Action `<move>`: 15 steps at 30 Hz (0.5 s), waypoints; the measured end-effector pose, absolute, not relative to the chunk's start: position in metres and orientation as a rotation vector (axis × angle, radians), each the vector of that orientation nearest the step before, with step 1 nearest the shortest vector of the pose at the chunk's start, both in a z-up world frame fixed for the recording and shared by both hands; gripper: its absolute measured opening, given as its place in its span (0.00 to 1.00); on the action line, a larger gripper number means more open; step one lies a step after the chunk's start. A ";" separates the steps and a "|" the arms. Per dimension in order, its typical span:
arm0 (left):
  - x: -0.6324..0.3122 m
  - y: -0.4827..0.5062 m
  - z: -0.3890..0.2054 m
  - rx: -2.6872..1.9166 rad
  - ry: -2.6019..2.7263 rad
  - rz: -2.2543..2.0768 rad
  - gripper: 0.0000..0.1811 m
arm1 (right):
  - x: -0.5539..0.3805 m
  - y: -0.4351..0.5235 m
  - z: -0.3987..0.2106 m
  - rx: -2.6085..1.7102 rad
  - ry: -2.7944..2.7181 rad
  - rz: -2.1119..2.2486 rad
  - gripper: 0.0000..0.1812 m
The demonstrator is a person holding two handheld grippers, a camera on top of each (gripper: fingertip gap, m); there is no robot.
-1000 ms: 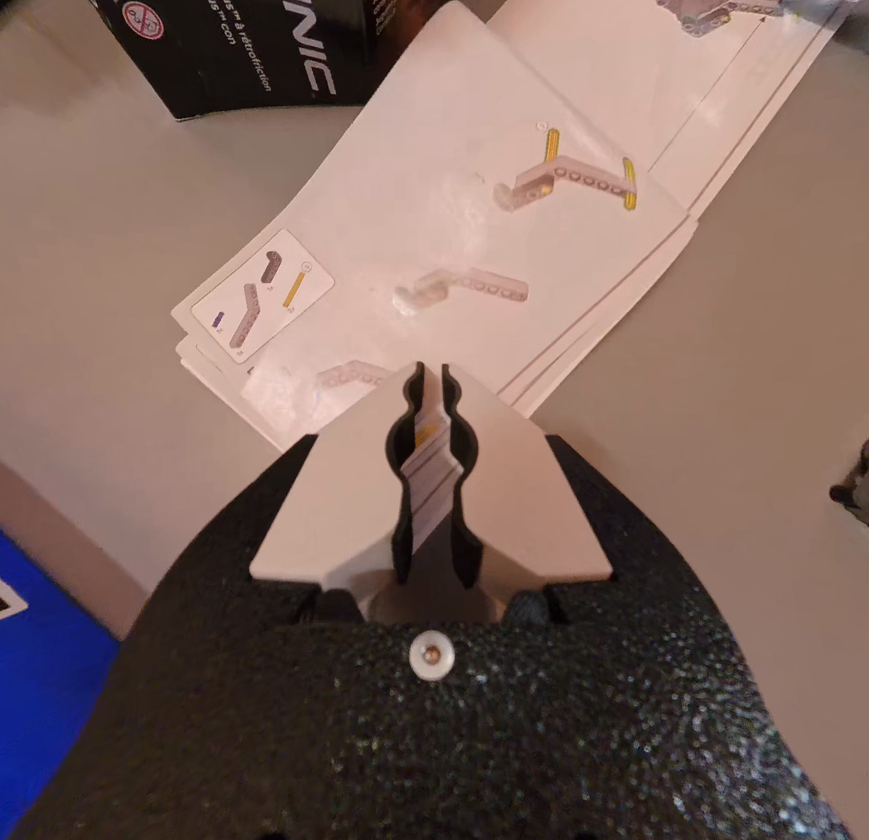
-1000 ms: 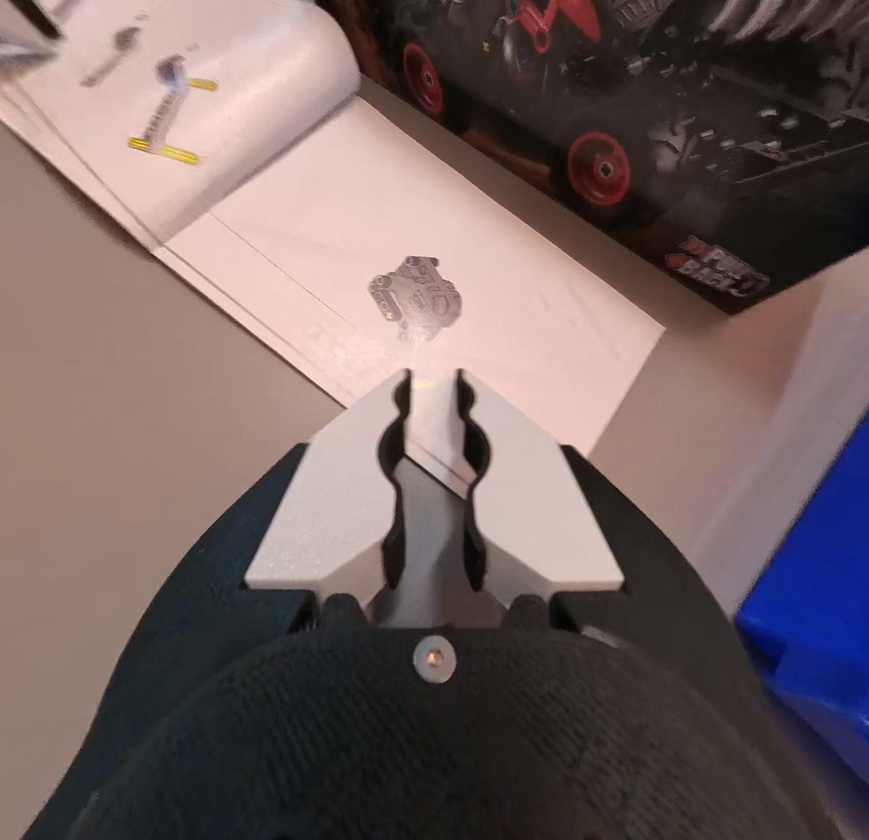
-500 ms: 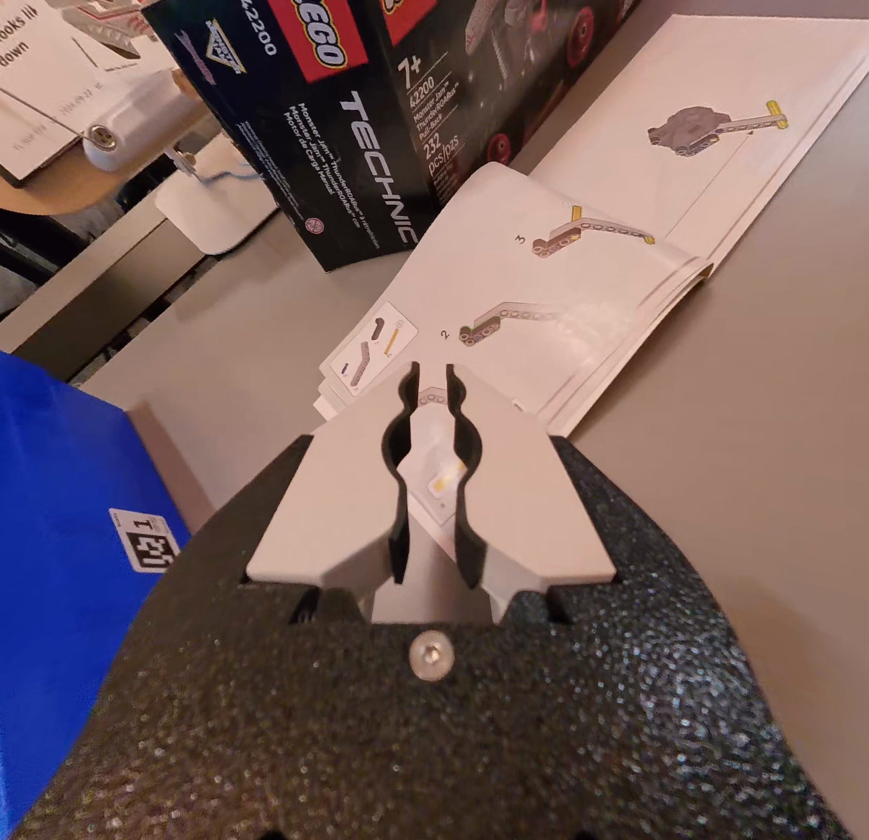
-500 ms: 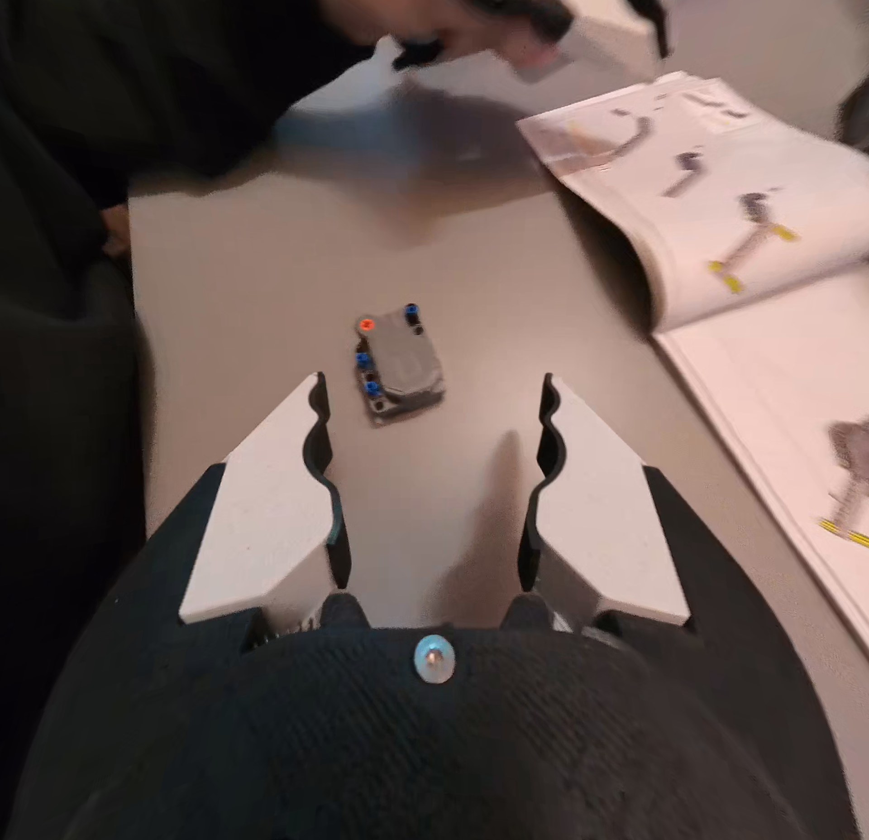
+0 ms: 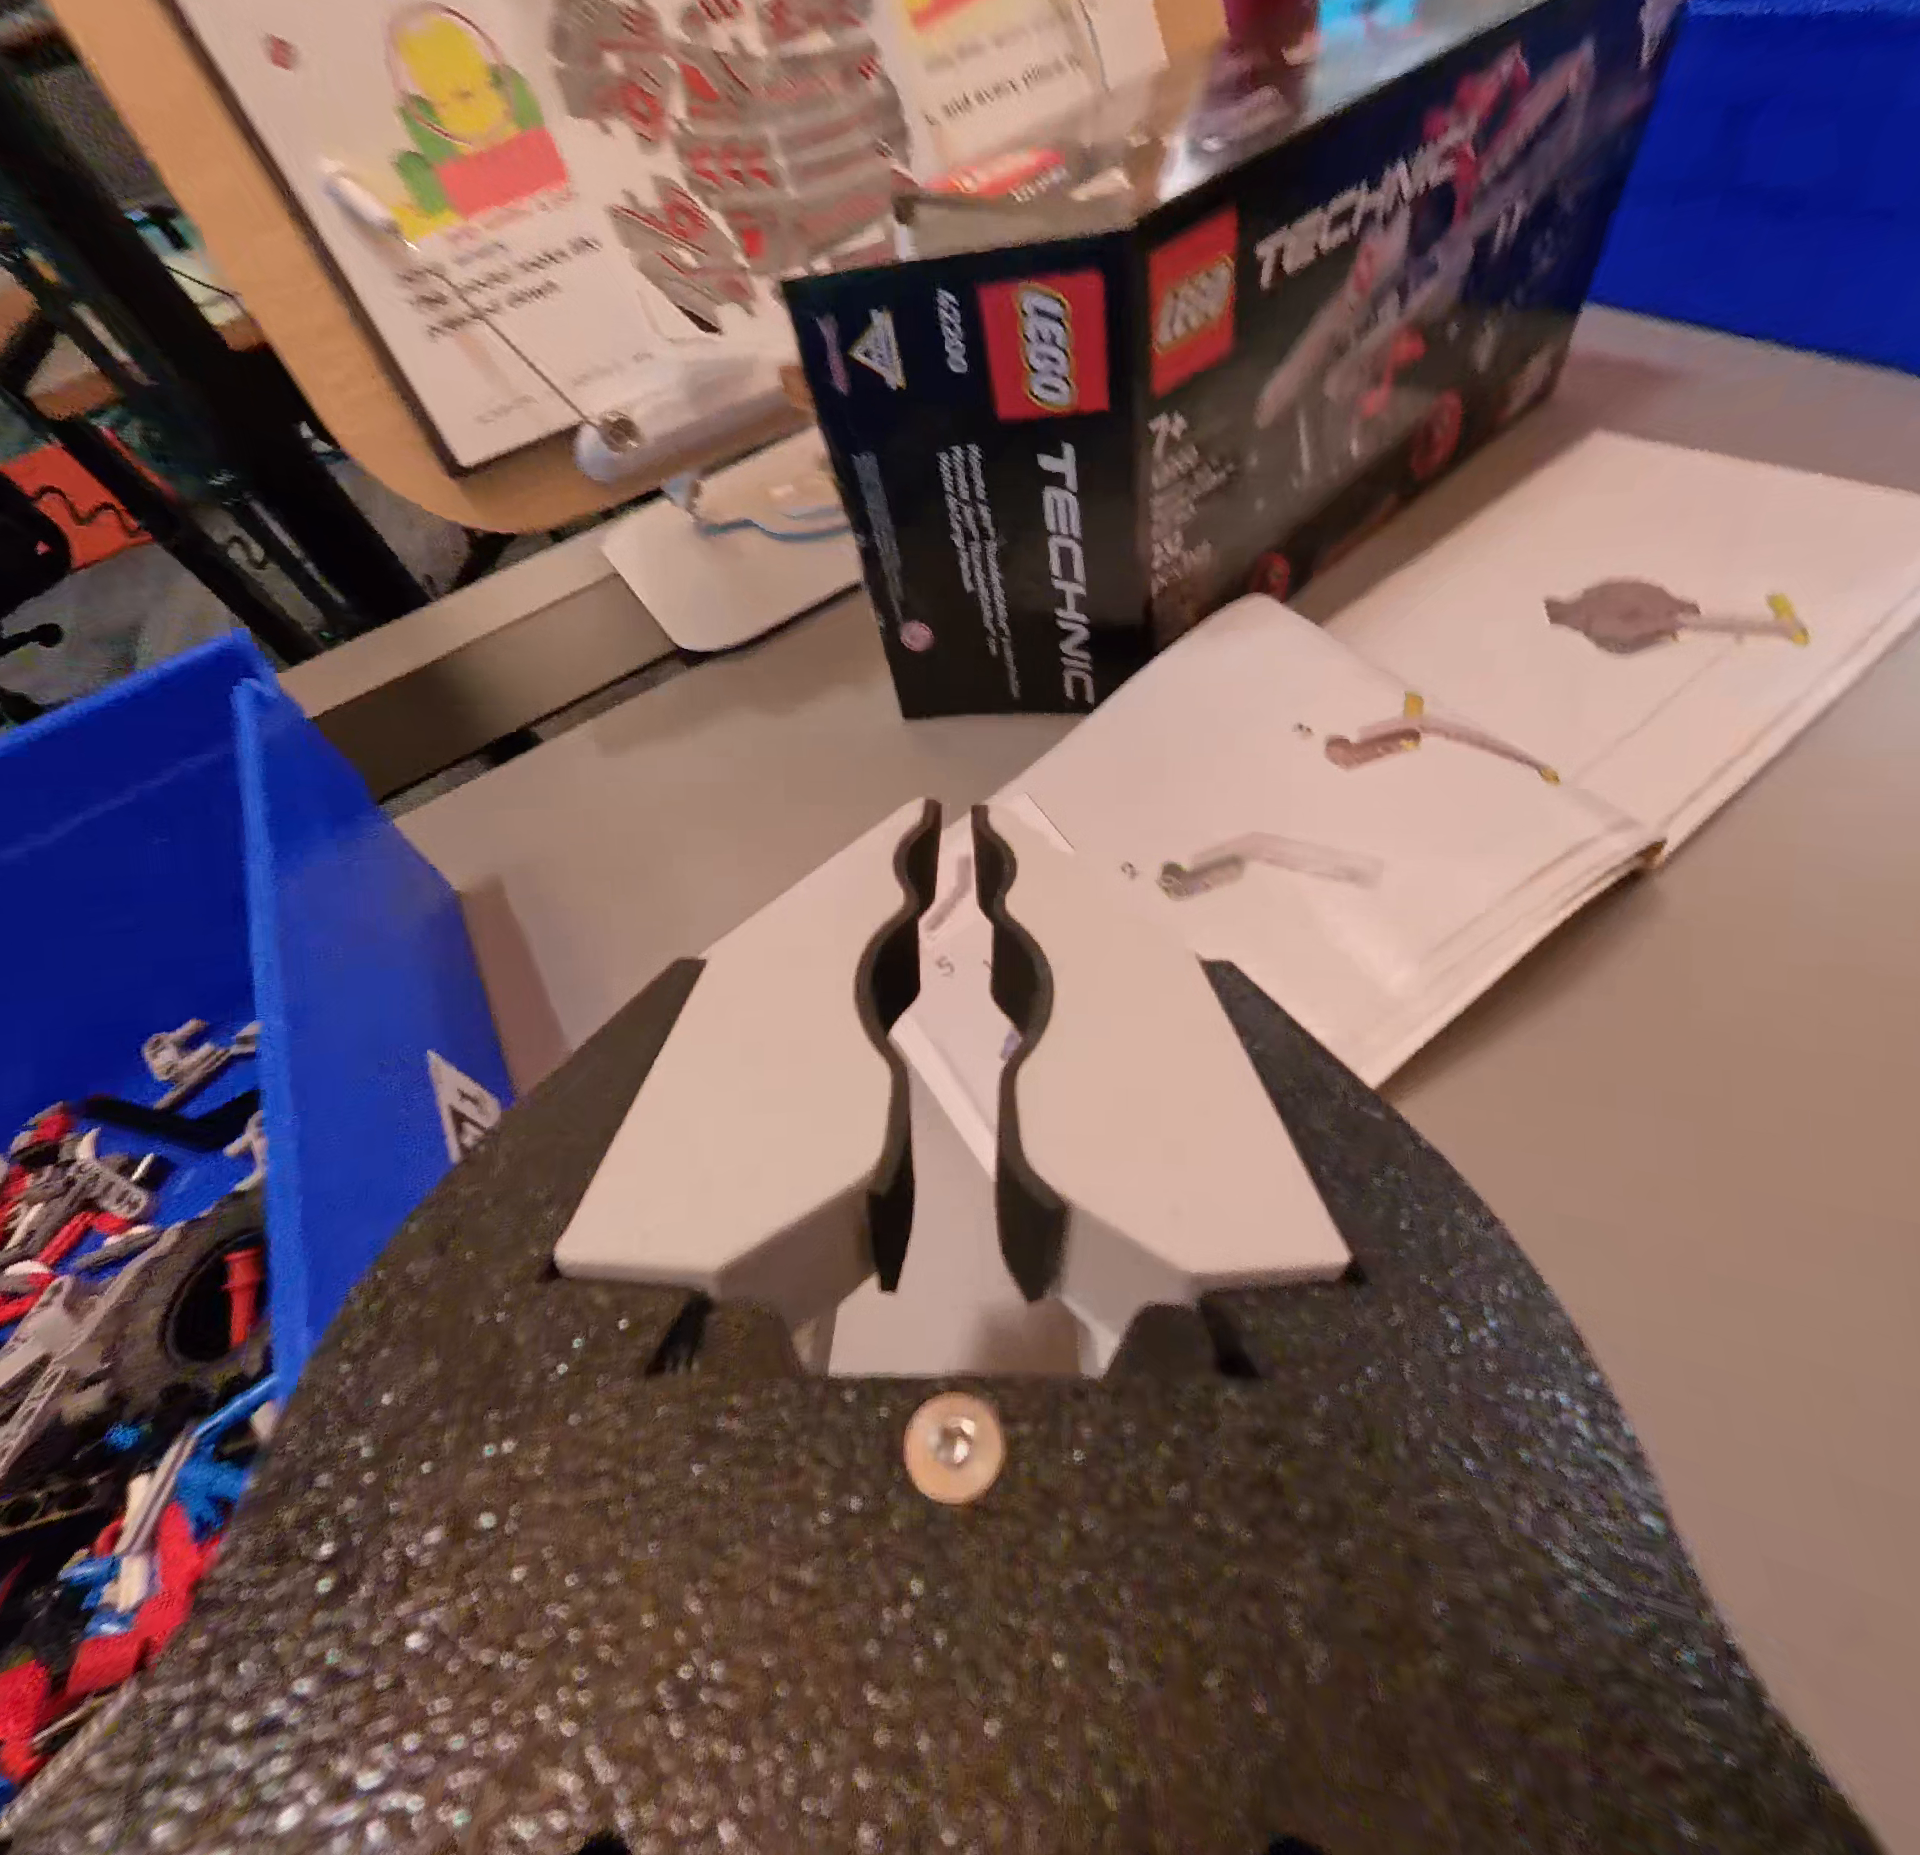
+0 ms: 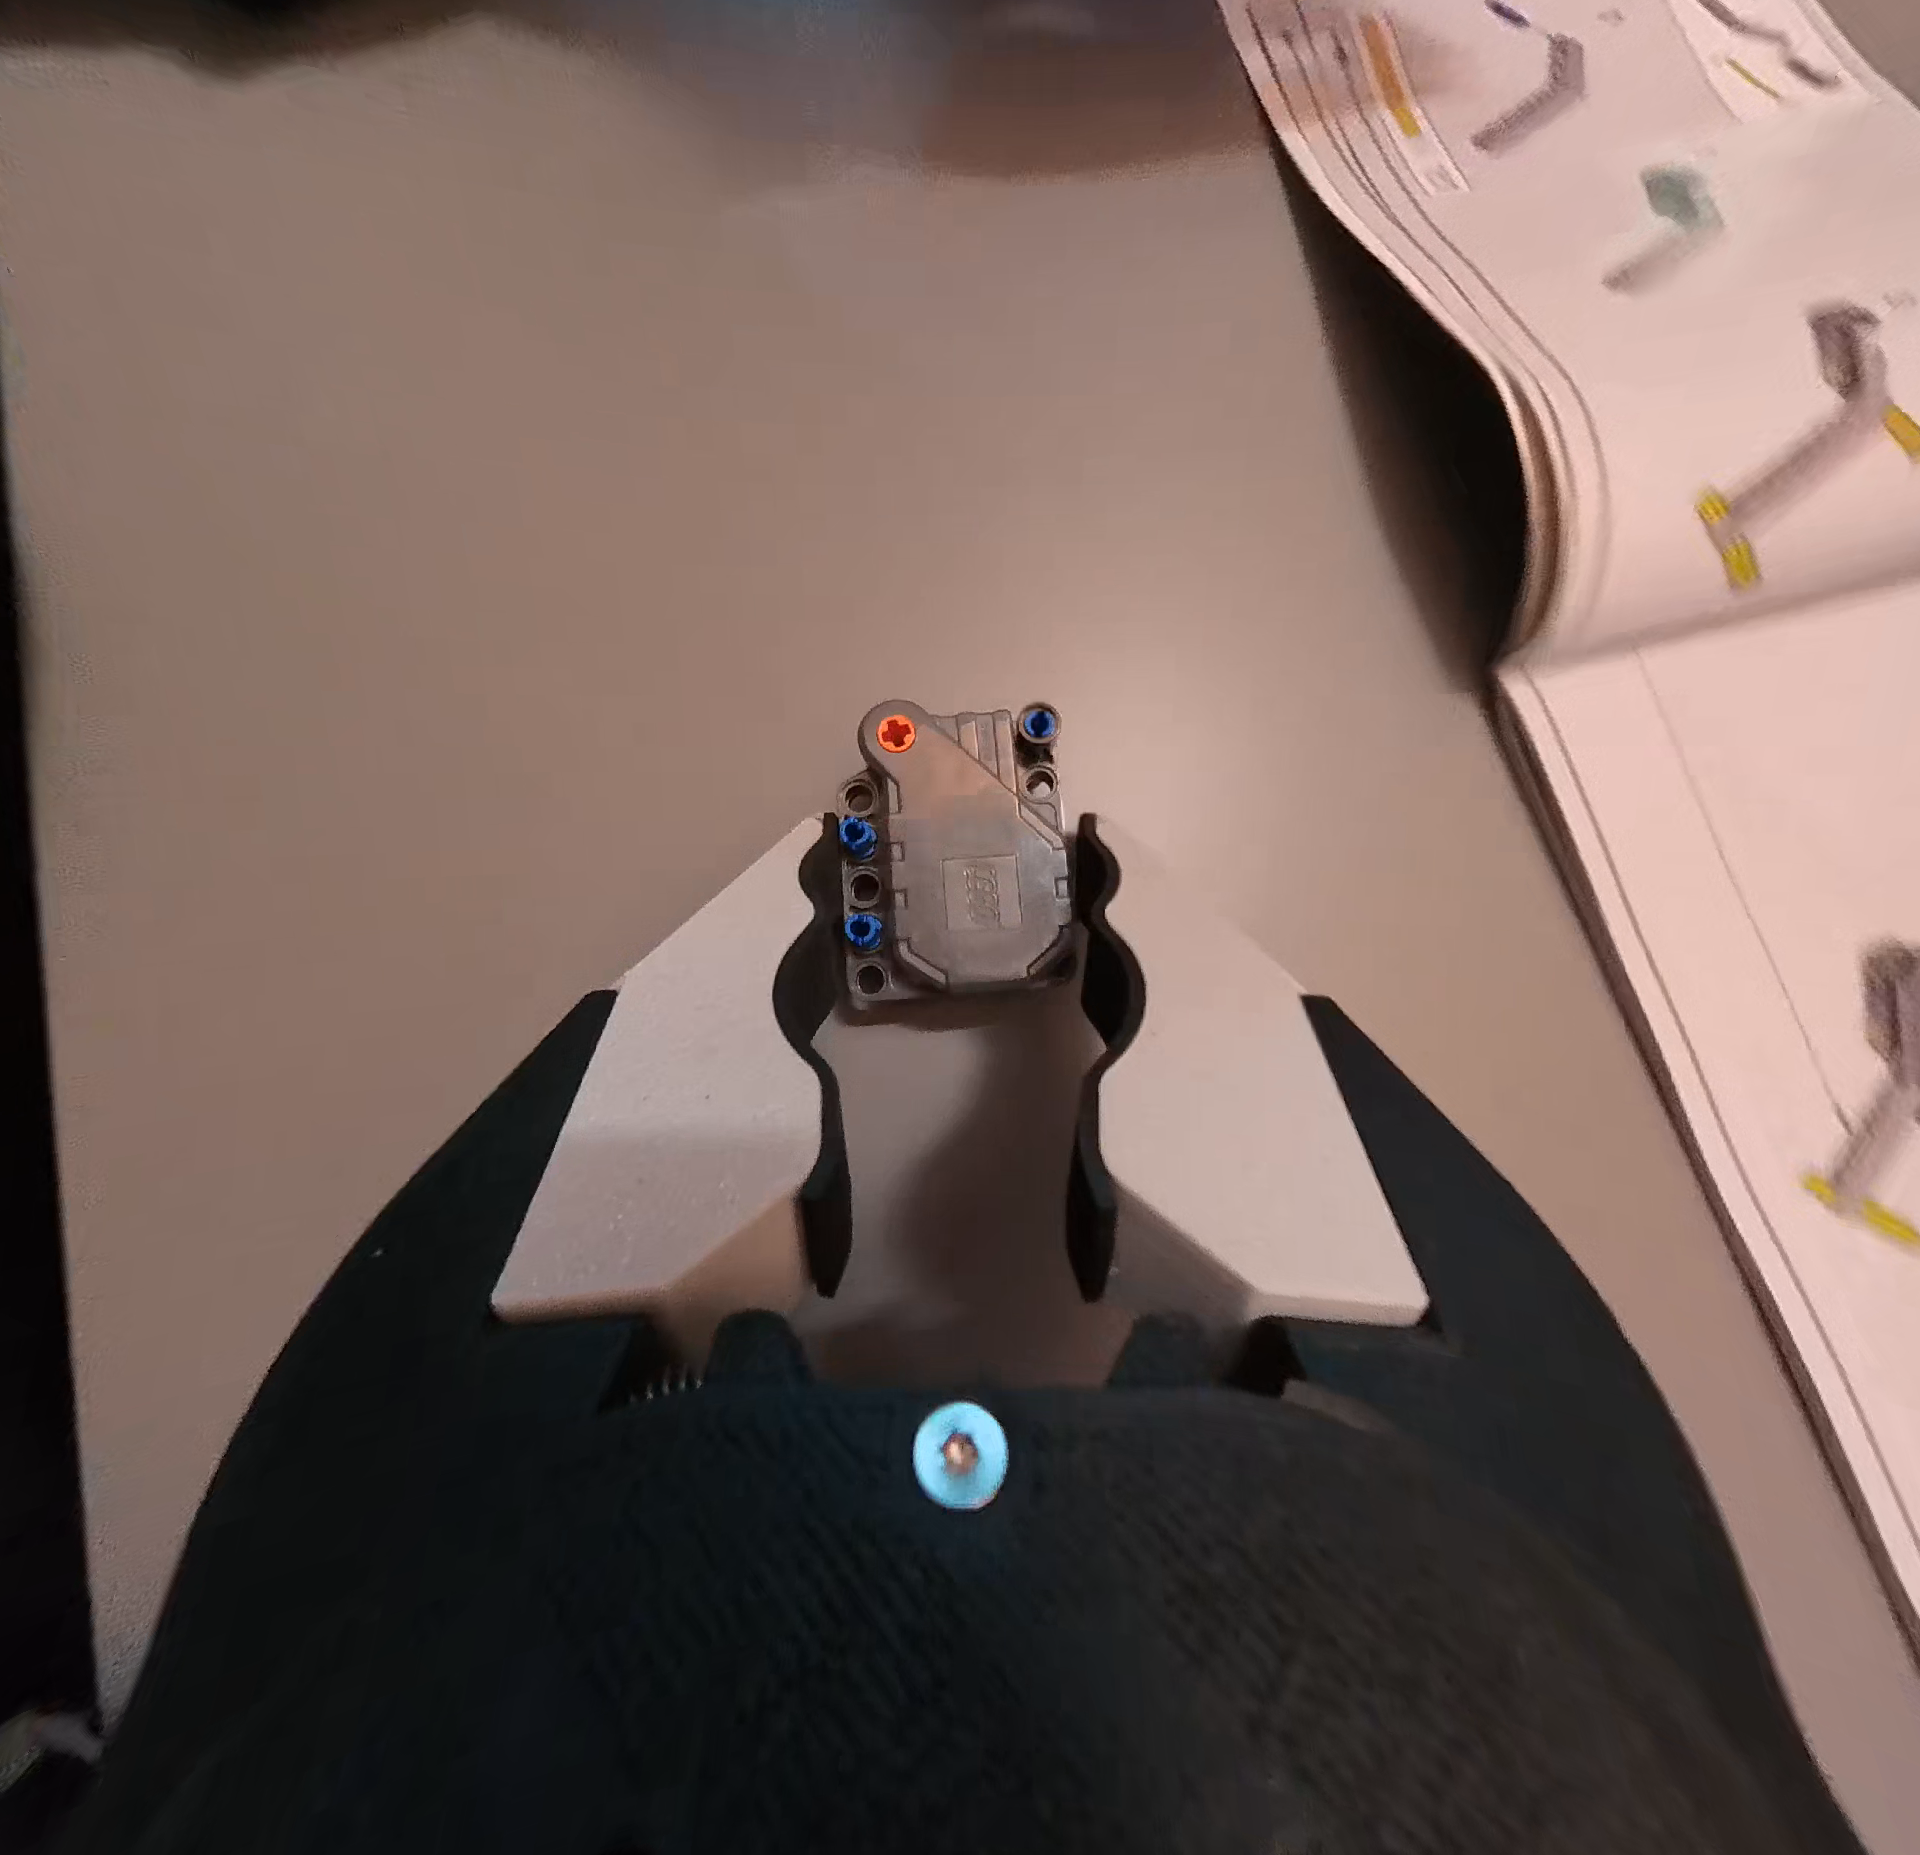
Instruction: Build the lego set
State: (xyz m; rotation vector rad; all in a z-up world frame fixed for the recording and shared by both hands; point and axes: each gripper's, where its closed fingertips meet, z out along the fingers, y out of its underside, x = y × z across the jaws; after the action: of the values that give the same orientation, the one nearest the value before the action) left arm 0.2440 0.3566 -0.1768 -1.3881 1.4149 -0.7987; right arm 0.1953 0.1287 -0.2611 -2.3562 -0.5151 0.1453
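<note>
A grey Lego motor block (image 6: 971,875), with blue pins and an orange axle hole, lies on the grey table (image 6: 520,455). My right gripper (image 6: 954,831) is closed on its two sides, with the fingers touching it. My left gripper (image 5: 956,818) is shut and empty, and hovers over the near corner of the open instruction booklet (image 5: 1299,818). The booklet also shows at the right edge of the right wrist view (image 6: 1766,766). A blue bin (image 5: 343,922) at the left holds several loose Lego pieces (image 5: 94,1234).
The black Lego set box (image 5: 987,517) stands behind the booklet. A board with printed sheets (image 5: 623,195) and a white lamp base (image 5: 727,558) are behind the table's far edge. A dark shape, partly blurred, runs along the far edge in the right wrist view. There is about 25 centimetres between the tips of the two grippers.
My right gripper moved forward over the motor block and closed from wide open onto its sides. My left gripper tilted up and swung left, bringing the blue bin into view.
</note>
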 end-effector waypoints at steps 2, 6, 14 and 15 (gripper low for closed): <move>0.243 0.358 -0.174 -1.391 1.399 -0.813 0.01 | 0.220 0.108 -0.261 -2.387 -0.490 0.119 0.24; 0.248 0.341 -0.182 -1.394 1.467 -0.887 0.01 | 0.271 0.070 -0.263 -2.436 -0.388 0.132 0.23; 0.255 0.317 -0.204 -1.396 1.596 -0.911 0.01 | 0.304 0.057 -0.262 -2.362 -0.384 0.227 0.24; 0.255 0.314 -0.205 -1.397 1.609 -0.913 0.01 | 0.304 0.057 -0.262 -2.361 -0.385 0.235 0.24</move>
State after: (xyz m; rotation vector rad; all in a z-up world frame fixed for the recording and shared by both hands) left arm 0.2555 0.3145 -0.2052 -1.3966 1.6085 -0.9133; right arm 0.3035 0.0569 -0.2618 -2.3611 -0.3850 0.2346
